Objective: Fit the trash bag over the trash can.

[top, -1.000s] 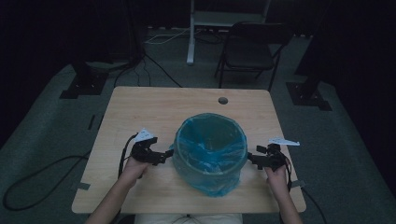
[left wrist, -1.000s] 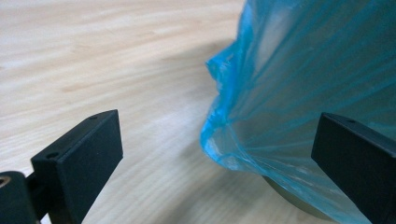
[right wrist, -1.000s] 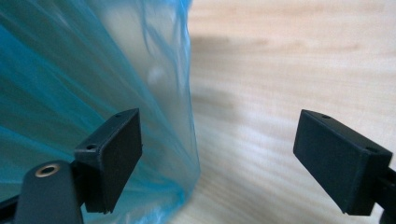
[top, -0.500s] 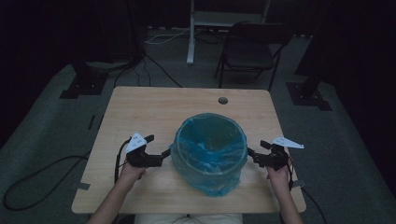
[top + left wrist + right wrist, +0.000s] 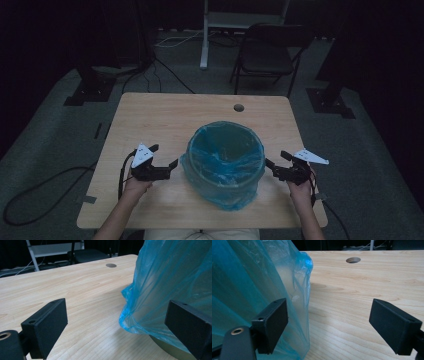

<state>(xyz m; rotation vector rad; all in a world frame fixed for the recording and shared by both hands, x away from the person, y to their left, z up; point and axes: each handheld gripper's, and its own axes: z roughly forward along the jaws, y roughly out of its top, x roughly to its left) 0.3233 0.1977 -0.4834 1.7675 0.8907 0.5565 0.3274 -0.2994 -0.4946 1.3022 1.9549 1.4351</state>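
A round bin lined with a blue plastic bag (image 5: 225, 160) stands at the middle of the wooden table (image 5: 160, 120), the bag's hem folded down over the outside. My left gripper (image 5: 164, 155) is open just left of the bin, clear of the plastic. In the left gripper view the bag (image 5: 170, 282) hangs close to the right jaw, and my left gripper (image 5: 117, 322) holds nothing. My right gripper (image 5: 275, 158) is open just right of the bin. In the right gripper view the bag (image 5: 249, 290) lies behind the left jaw, and my right gripper (image 5: 332, 322) is empty.
A cable hole (image 5: 239, 107) sits in the table's far side, beyond the bin. A folding chair (image 5: 270, 50) and a white stand (image 5: 205, 35) are on the floor behind the table. Cables (image 5: 35, 195) trail on the carpet at the left.
Both grippers have drawn back a little from the bin's sides, toward the person. The bin and bag stay in place.
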